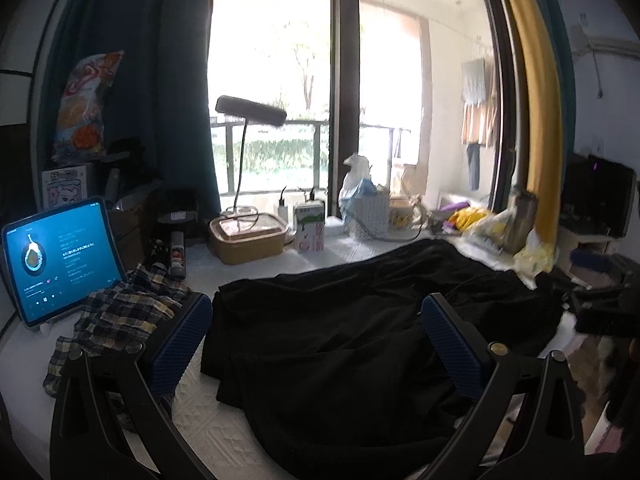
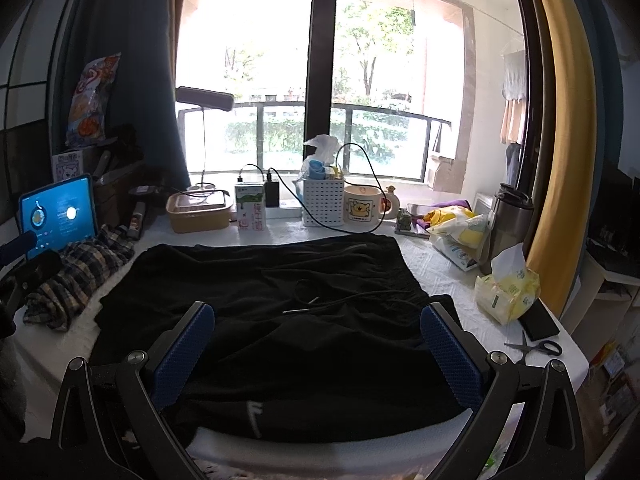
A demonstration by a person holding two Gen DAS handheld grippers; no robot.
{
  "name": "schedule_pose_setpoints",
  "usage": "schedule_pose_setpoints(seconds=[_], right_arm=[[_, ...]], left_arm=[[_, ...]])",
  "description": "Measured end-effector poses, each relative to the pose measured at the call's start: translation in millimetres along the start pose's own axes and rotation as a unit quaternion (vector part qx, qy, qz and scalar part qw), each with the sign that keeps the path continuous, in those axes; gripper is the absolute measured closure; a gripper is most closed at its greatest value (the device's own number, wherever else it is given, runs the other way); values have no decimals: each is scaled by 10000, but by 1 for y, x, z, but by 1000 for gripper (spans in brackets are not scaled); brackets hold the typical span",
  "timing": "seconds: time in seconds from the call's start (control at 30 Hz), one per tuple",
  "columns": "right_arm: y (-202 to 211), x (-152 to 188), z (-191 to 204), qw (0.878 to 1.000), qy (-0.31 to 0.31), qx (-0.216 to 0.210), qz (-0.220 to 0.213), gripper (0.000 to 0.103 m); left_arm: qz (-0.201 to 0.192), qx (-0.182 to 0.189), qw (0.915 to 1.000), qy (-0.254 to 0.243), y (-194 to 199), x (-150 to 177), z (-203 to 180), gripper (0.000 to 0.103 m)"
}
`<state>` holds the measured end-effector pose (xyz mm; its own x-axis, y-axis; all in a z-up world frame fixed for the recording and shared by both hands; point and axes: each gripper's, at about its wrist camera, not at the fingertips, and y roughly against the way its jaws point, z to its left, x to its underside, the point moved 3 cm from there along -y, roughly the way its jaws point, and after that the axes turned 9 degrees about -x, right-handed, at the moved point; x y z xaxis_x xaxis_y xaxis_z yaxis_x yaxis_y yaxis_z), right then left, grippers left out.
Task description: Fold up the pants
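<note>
One pair of black pants (image 2: 272, 312) lies spread in the middle of the white table (image 2: 440, 276). Two claws, the left gripper (image 1: 316, 340) and right gripper (image 2: 318, 346), hang wide open above it, holding nothing. One checked shirt (image 2: 76, 268) sits at the left, one pair of scissors (image 2: 536, 348) at the lower right.

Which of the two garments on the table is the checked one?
The plaid garment, crumpled at the left edge before the tablet. The black pants are plain and spread across the middle.
</note>
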<state>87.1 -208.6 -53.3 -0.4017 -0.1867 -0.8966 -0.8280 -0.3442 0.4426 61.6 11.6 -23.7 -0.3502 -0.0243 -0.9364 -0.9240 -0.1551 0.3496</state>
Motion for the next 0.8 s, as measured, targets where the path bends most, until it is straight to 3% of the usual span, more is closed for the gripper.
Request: schedule_pose_setpoints(seconds=[0.2,0.43,0.63,0.8], right_arm=[[-46,2,-33,9985,36,-70,533,0],[-101,-15,-73,9943,12,-332,1015,0],[-163,-47,-113,9902,182,-412,1319,0],[-227,-61,-144,9778,148,-835,1915,0]], left_arm=[[377,-237,9989,-162,-53,-1,11,0],[1054,-378,9936,-166,-141,-2,36,0],[1545,-320,9863,-471,-209,-2,41,0],[2004,-127,9768,-745,-250,5,41,0]])
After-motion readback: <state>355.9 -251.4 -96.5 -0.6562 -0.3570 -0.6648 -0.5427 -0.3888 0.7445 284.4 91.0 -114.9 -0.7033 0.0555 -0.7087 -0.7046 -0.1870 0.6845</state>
